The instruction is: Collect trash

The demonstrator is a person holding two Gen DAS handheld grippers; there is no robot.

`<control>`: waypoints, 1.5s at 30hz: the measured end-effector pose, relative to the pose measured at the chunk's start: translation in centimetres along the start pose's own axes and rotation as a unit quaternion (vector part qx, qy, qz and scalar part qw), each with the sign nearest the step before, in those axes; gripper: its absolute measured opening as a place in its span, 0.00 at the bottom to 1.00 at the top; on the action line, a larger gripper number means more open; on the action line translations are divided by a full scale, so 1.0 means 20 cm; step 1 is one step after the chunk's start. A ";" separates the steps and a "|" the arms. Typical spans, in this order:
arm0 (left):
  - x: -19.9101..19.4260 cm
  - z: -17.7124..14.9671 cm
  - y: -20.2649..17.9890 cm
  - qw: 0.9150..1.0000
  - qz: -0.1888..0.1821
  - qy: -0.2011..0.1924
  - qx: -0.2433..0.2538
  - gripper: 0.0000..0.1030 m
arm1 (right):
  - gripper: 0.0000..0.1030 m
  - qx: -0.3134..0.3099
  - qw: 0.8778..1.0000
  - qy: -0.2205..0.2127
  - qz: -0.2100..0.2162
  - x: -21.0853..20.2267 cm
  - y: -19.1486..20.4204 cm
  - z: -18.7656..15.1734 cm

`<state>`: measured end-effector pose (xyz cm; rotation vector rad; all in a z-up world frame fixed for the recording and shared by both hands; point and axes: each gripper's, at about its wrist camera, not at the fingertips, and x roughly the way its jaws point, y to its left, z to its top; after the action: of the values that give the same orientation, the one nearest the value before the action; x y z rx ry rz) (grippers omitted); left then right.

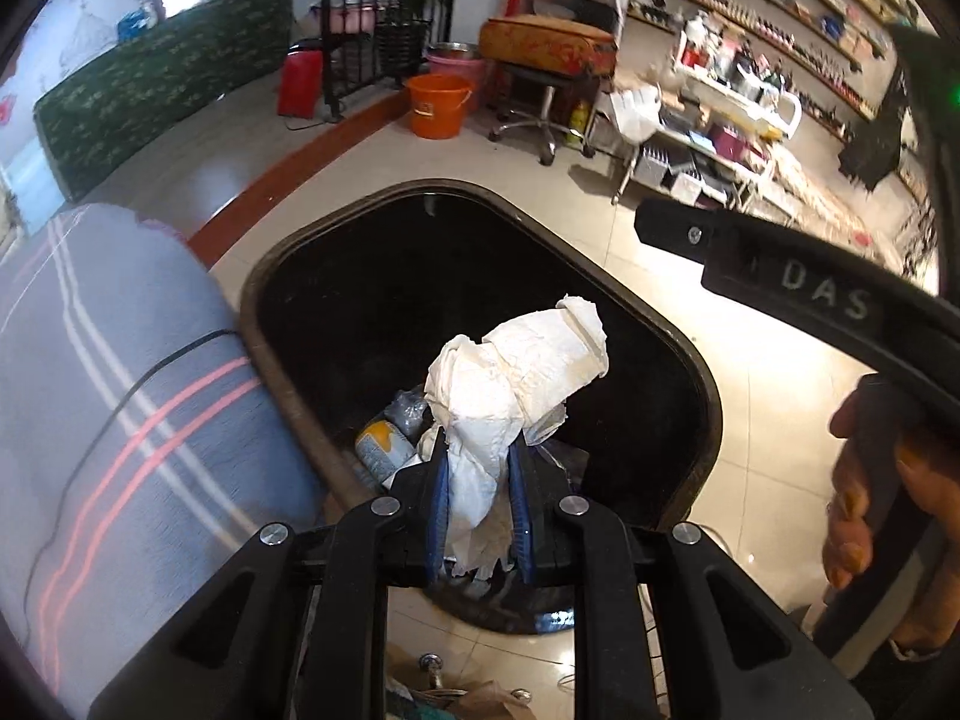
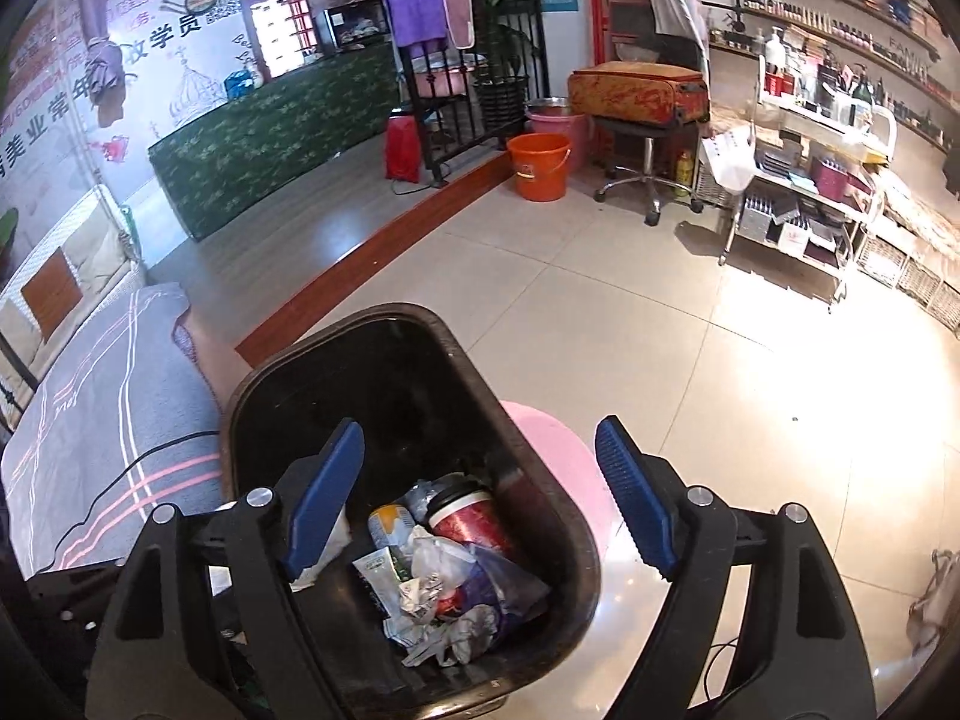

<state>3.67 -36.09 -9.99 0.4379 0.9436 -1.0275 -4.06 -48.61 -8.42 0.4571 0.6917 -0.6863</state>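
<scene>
Pale glossy floor tiles run far back to cluttered shelves and an orange bucket (image 2: pixel 538 166). Near, a black bin (image 1: pixel 690 360) stands just right of a grey striped mat (image 1: pixel 108 396). The left gripper (image 1: pixel 480 504) pinches a crumpled white paper wad (image 1: pixel 516 384) above the bin's mouth. The wad looks light, soft and crushable (a low pinch on its bunched tail suits it), creased and faintly yellowed. The right gripper (image 2: pixel 480 501) hangs wide and empty over the cup (image 2: pixel 465 519) and wrappers inside.

We read the raised letters "DAS" on the black gripper arm (image 1: pixel 828 294) at the right. On the wall poster (image 2: pixel 150 30) we make out the Chinese characters "学员" and "美业".
</scene>
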 end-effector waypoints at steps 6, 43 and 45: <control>0.08 0.01 -0.05 1.000 0.004 0.011 0.020 0.29 | 0.77 0.014 1.000 -0.002 -0.010 -0.01 -0.07 0.00; -0.65 -0.24 0.29 0.976 0.047 -0.185 -0.100 0.95 | 0.95 0.004 0.987 -0.154 0.035 -0.38 0.28 0.02; -0.70 -0.29 0.36 0.971 0.087 -0.192 -0.117 0.95 | 0.95 0.000 0.988 -0.144 0.056 -0.39 0.33 0.01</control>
<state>4.57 -21.22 -2.45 0.1146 0.6538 -0.7917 -3.75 -40.88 -1.65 0.3836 0.3904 -0.6313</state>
